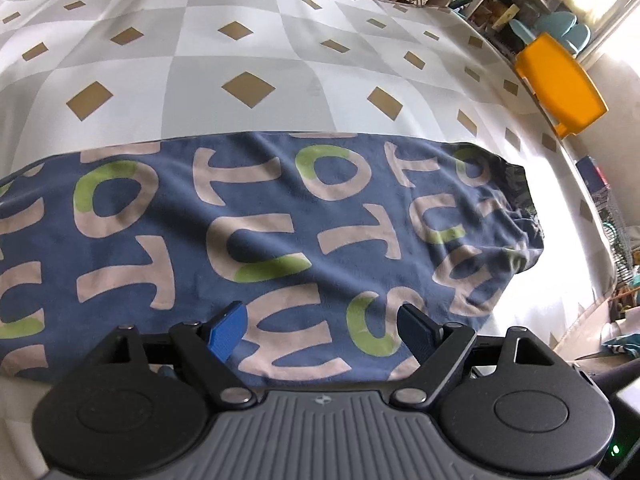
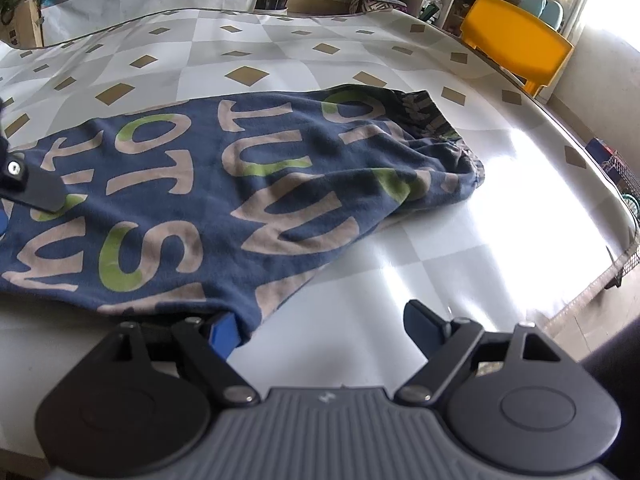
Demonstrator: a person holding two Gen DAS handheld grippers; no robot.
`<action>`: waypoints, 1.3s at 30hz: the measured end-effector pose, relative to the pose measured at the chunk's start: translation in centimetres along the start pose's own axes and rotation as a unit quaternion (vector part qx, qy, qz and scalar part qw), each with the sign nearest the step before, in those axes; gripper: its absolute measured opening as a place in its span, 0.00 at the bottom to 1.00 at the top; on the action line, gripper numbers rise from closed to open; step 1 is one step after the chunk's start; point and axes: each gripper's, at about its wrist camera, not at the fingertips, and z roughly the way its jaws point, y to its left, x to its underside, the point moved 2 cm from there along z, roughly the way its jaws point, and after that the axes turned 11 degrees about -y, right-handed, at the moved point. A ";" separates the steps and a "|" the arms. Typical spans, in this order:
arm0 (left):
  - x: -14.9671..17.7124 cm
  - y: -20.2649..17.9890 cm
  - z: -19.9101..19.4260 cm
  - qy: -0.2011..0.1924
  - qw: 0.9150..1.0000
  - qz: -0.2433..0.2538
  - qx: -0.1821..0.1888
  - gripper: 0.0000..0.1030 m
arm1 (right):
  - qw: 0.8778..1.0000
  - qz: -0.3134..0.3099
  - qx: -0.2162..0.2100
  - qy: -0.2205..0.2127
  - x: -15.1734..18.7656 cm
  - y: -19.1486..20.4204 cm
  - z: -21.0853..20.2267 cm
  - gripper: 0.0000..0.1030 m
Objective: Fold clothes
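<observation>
My left gripper point(image 1: 320, 332) spread wide, hovering over blue lettered garment point(image 1: 256, 240) lying flat on checkered tablecloth point(image 1: 248, 32) just ahead; my right gripper point(image 2: 324, 330) also spread, nothing pinched, garment's near edge at its left finger, yellow chair point(image 2: 516, 44) far ahead-right

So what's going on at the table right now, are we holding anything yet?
Not yet. A blue garment with big printed letters lies spread flat on the checked tablecloth. The left gripper hangs open over its near part, nothing between the fingers. The right gripper is open at the garment's near corner, one finger against the hem, the other over bare cloth.
</observation>
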 end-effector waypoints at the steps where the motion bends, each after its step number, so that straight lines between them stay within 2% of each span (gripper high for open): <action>1: 0.1 -0.1 0.3 0.003 1.000 0.004 -0.003 0.79 | 1.000 -0.001 0.001 -0.001 0.0 0.0 0.0 0.82; 7: 1.4 -0.9 2.0 0.011 0.999 0.039 -0.022 0.79 | 1.000 0.008 -0.001 0.000 0.2 -0.4 0.0 0.86; 11: 2.1 -1.6 2.6 0.008 0.997 0.070 -0.030 0.82 | 1.000 -0.011 -0.005 -0.012 0.6 -0.3 -0.4 0.86; 18: 3.4 -2.7 2.7 0.010 0.990 0.135 -0.045 0.84 | 0.999 -0.032 -0.015 -0.016 0.8 -0.2 -0.7 0.86; 24: 3.3 -2.9 2.9 0.012 0.989 0.142 -0.049 0.86 | 0.999 -0.042 -0.028 -0.012 0.6 -0.3 -0.8 0.86; 27: 3.3 -2.9 2.9 0.013 0.989 0.140 -0.050 0.86 | 0.999 -0.035 -0.031 0.000 0.4 -0.4 -0.7 0.86; 31: 3.2 -2.9 3.0 0.013 0.990 0.130 -0.047 0.86 | 0.997 -0.056 -0.041 0.023 0.5 0.1 -1.1 0.86; 39: 3.6 -3.4 3.1 0.018 0.987 0.152 -0.057 0.87 | 0.994 -0.069 -0.067 0.053 1.3 0.0 -2.2 0.86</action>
